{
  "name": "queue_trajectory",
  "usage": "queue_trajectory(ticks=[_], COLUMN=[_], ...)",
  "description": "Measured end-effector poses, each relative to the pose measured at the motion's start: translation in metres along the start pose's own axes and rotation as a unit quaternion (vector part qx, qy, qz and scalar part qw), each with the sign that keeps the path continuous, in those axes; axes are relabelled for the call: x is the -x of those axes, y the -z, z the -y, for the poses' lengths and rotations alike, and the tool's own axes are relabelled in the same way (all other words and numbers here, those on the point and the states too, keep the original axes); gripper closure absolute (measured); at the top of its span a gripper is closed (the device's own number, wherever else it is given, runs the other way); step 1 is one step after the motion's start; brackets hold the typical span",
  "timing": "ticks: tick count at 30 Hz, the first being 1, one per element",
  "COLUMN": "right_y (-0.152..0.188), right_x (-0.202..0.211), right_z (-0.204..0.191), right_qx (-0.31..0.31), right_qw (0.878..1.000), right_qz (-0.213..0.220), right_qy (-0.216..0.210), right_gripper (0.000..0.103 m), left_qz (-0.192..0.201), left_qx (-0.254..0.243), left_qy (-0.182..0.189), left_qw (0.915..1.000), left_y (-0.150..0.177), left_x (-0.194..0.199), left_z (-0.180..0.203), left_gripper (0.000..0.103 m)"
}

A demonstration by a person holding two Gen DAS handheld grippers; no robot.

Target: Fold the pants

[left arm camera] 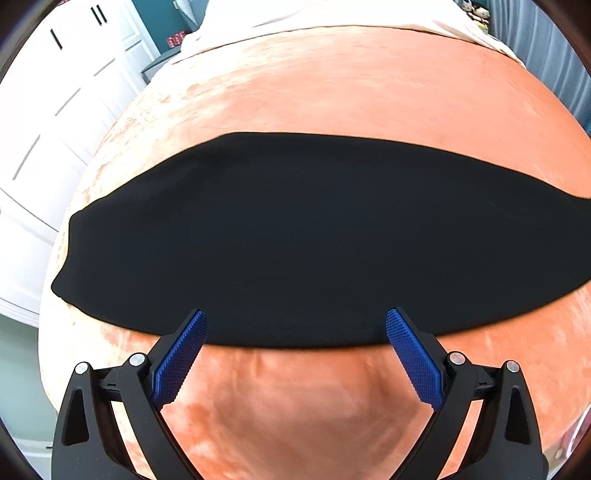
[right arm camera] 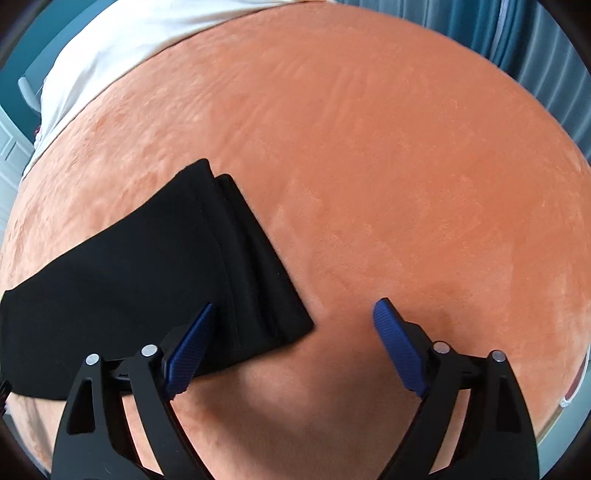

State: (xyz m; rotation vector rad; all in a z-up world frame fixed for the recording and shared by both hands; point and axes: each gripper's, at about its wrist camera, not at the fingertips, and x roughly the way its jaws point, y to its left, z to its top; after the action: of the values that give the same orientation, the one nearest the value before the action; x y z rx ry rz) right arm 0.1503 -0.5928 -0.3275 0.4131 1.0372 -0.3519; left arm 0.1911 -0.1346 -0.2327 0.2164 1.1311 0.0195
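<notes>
Left wrist view. The left gripper (left arm camera: 295, 325) is spread wide, its blue ribbed pads (left arm camera: 179, 363) apart and holding nothing. The black pants (left arm camera: 295, 236) lie flat as one long band across the orange blanket (left arm camera: 351, 92) that covers the bed. The fingertips sit over the near edge of the pants; whether they touch the cloth cannot be told. Beyond the pants the blanket ends at a white sheet (left arm camera: 332, 11). Left of the pants, off the bed, stand white panelled doors (left arm camera: 55, 110) with dark handles.

Right wrist view. The right gripper (right arm camera: 293, 314) is likewise spread wide and grips nothing. Only one end of the pants (right arm camera: 147, 266) shows here, with layered edges stacked at its far-right corner (right arm camera: 229, 192). The gripper's left pad (right arm camera: 190, 350) lies over the near edge of the pants, while its right pad (right arm camera: 400, 347) hangs over bare blanket (right arm camera: 406, 166), apart from the pants. Beyond the pants, a white sheet (right arm camera: 122, 40) borders the blanket; far right of them hangs a blue curtain (right arm camera: 517, 33).
</notes>
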Motion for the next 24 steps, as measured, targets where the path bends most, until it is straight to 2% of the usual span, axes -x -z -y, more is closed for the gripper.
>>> queue_trajectory(ticks=[3,4,6,7,9,12,15,19,22,24], right_y=[0.004,0.001,-0.002,-0.004,-0.007,-0.014,-0.02,-0.026,-0.022,-0.017], right_x=[0.001,0.003,0.007,0.01,0.023,0.056,0.098,0.153,0.182,0.193], right_z=[-0.006,-0.004,-0.001,0.0,-0.006,-0.029,-0.073,-0.16,-0.222,-0.264], right_qx=[-0.01,-0.014,-0.034,-0.05,-0.059,-0.077,-0.054,-0.007,0.031,0.058], right_qw=[1.0,1.0,0.998,0.996,0.996,0.99,0.984,0.968,0.957,0.952], right_qz=[0.015,0.015,0.006,0.002,0.01,0.031,0.055,0.079,0.086,0.089], right_qy=[-0.018,-0.024,-0.055,-0.068,-0.071,-0.116,-0.161,-0.237,-0.276,-0.287], right_gripper=[0.04,0.058,0.079,0.082,0.083,0.084,0.084,0.084,0.084,0.084], left_qz=[-0.005,-0.006,-0.008,-0.008,-0.004,0.003,0.01,0.017,0.025,0.031], left_qx=[-0.003,-0.004,-0.006,-0.006,-0.005,-0.002,0.005,0.033,0.053,0.063], left_qy=[-0.001,0.0,0.001,0.003,0.005,0.01,0.009,0.022,0.026,0.024], left_qw=[1.0,1.0,0.9999,0.9999,1.0,0.9999,0.9999,0.9991,0.998,0.9972], left_y=[0.004,0.005,0.01,0.011,0.008,0.02,0.03,0.045,0.057,0.065], left_x=[0.005,0.005,0.01,0.01,0.013,0.029,0.037,0.051,0.063,0.069], left_z=[0.004,0.004,0.006,0.001,-0.012,-0.03,-0.058,-0.098,-0.131,-0.155], left_gripper=[0.007,0.007,0.007,0.007,0.007,0.007,0.007,0.007,0.007,0.007])
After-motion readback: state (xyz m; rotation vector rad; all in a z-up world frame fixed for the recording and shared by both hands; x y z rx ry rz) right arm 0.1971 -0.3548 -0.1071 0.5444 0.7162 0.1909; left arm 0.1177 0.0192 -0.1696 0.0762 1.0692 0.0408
